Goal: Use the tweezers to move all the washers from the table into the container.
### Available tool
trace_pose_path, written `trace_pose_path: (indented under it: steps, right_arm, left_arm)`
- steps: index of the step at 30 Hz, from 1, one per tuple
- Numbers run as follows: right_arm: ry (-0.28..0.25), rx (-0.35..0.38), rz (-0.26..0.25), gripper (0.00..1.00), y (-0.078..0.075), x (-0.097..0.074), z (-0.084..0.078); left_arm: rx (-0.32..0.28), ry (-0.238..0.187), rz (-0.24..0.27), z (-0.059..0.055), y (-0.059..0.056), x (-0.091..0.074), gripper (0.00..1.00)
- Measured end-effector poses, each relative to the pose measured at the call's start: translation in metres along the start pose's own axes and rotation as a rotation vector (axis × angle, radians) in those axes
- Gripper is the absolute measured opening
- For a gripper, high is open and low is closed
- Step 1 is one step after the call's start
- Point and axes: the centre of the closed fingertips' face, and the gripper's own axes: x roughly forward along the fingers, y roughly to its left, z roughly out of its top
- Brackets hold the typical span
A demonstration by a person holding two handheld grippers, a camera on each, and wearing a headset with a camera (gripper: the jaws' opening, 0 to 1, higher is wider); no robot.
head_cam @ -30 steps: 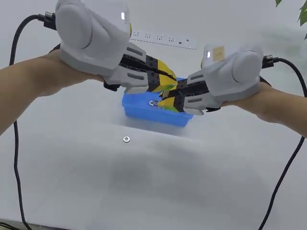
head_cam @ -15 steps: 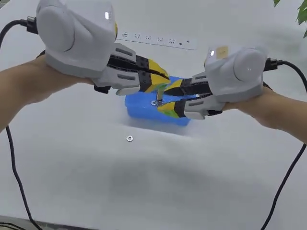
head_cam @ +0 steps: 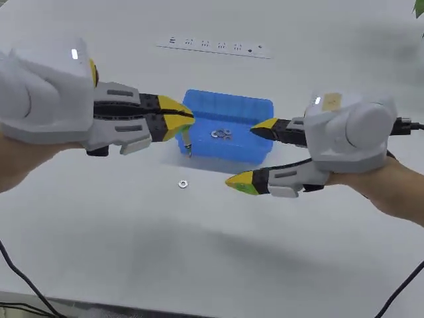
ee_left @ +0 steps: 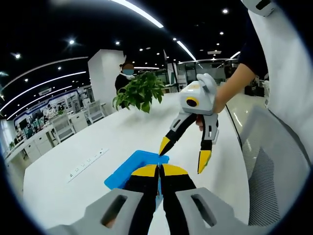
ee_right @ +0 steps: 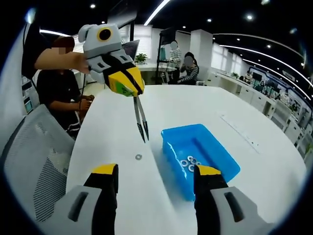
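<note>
Left gripper (head_cam: pixel 182 122): jaws closed on tweezers (head_cam: pixel 187 147), tips beside container (head_cam: pixel 228 106), frame centre. Right gripper (head_cam: pixel 244 154): jaws wide apart, empty. One washer (head_cam: pixel 183 183) on worktop (head_cam: pixel 132 252) below container; best to lower the tips squarely astride it and pinch gently.

The left gripper (head_cam: pixel 187 120), mid-left, pinches thin metal tweezers (head_cam: pixel 187 143) beside a blue rectangular plastic container (head_cam: pixel 228 103); the right gripper (head_cam: pixel 242 154) gapes; one small metal washer (head_cam: pixel 183 183) lies left of centre.

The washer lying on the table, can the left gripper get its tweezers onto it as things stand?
Probably yes. The left gripper holds the tweezers tips-down near the washer; nothing lies between them, and the container stands aside.
</note>
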Motion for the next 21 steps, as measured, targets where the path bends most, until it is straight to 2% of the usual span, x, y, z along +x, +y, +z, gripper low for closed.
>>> trace_pose_path:
  steps: [7, 11, 13, 16, 21]
  right_arm:
    - [-0.016, 0.056, -0.031, 0.85, 0.01, -0.007, -0.008]
    - [-0.011, 0.077, -0.024, 0.92, 0.019, -0.009, -0.017]
    - [-0.007, 0.104, -0.021, 0.99, 0.024, -0.008, -0.021]
    - [-0.007, 0.122, 0.001, 1.0, 0.034, -0.008, -0.028]
    - [-0.021, 0.144, 0.021, 1.0, 0.046, -0.009, -0.026]
  left_arm:
    - [-0.032, 0.009, -0.007, -0.019, -0.009, 0.001, 0.05]
    - [-0.037, 0.026, -0.017, -0.029, -0.012, 0.0, 0.05]
    - [-0.043, 0.028, -0.019, -0.032, -0.013, -0.001, 0.05]
    - [-0.053, 0.021, -0.017, -0.034, -0.012, -0.002, 0.05]
    - [-0.06, 0.02, -0.021, -0.036, -0.015, -0.001, 0.05]
